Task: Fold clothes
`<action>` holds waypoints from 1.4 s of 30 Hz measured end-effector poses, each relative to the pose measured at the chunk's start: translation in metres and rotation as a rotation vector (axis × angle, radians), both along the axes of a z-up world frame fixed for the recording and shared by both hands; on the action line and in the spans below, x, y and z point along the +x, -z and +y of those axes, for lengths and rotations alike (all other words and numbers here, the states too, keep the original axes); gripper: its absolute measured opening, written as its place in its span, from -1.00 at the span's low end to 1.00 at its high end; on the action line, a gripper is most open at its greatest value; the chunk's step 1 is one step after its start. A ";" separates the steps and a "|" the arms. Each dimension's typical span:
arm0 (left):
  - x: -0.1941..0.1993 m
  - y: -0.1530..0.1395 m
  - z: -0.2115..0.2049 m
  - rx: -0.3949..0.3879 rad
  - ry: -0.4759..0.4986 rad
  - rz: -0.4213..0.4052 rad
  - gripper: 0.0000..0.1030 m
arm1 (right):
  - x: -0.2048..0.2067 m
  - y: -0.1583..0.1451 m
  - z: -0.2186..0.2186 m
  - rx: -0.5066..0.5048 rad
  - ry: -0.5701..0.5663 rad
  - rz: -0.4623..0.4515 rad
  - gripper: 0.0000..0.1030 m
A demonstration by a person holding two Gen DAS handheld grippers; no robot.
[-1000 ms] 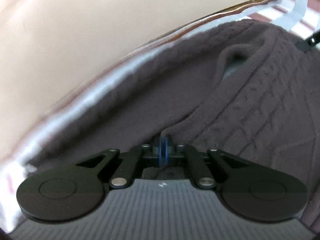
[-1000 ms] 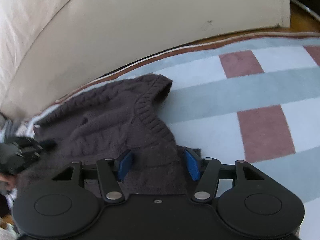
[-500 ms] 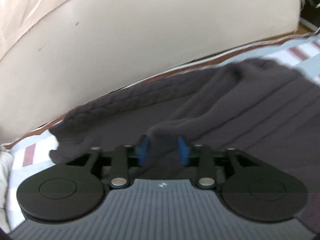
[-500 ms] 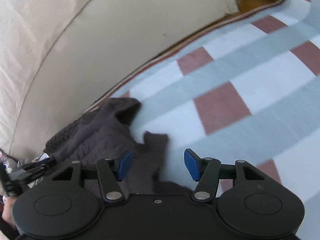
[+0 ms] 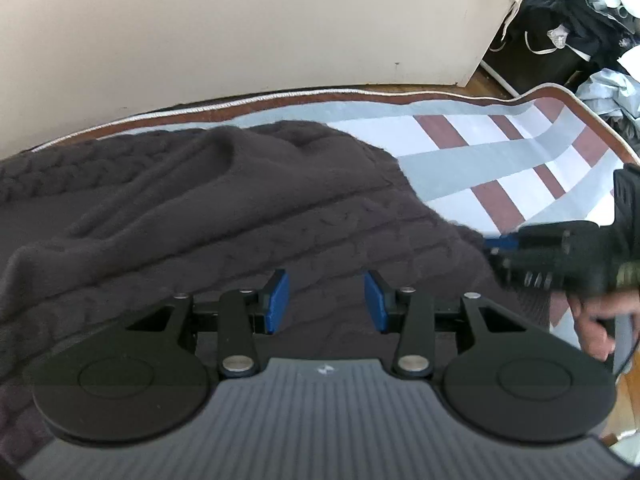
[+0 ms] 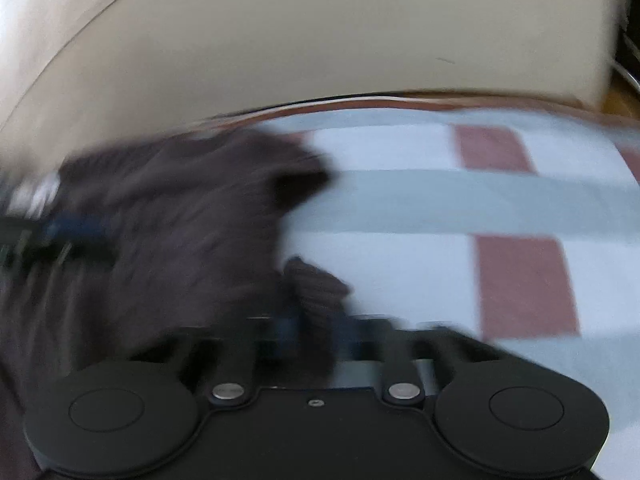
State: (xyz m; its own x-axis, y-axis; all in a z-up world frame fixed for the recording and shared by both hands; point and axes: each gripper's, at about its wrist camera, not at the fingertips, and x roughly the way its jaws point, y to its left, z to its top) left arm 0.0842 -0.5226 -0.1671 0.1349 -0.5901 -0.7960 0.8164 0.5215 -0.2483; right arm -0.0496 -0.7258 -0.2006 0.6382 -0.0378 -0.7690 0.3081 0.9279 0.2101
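Observation:
A dark brown cable-knit sweater (image 5: 248, 208) lies spread on a striped blanket (image 5: 472, 156). My left gripper (image 5: 326, 300) hovers just over its near part, open, blue pads apart with only flat knit showing below them. In the left wrist view my right gripper (image 5: 516, 246) sits at the sweater's right edge, a hand (image 5: 596, 320) behind it. The right wrist view is motion-blurred: my right gripper (image 6: 320, 330) has its fingers drawn in around a bunched fold of the sweater (image 6: 316, 288). The left gripper (image 6: 60, 232) shows as a blur at the far left.
A cream upholstered sofa front (image 5: 260, 28) rises right behind the blanket's brown-trimmed far edge (image 5: 320, 94). A heap of dark and pale clothes (image 5: 580, 12) lies on the floor at the far right. Bare blanket (image 6: 460, 208) stretches right of the sweater.
The left gripper has opened and let go of the sweater fold, which now lies flat. The right gripper, open before, has closed on a fold at the sweater's right edge.

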 end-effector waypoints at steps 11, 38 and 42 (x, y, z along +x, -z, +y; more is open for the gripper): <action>-0.023 0.008 0.000 0.037 0.051 -0.001 -0.20 | -0.011 -0.032 -0.067 -0.096 0.225 0.058 -0.77; -0.131 0.015 0.092 0.025 0.310 0.160 0.10 | -0.132 -0.056 0.025 -0.090 0.461 -0.190 -0.91; -0.135 0.022 0.097 0.029 0.307 0.221 0.10 | -0.123 -0.041 0.015 -0.113 0.421 -0.062 -0.91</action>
State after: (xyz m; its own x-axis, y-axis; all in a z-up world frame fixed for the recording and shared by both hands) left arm -0.0513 -0.4257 -0.1889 -0.2219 -0.5532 -0.8030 0.8642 0.2698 -0.4247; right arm -0.1731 -0.7104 -0.1595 0.5937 -0.3860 -0.7061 0.6544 0.7422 0.1445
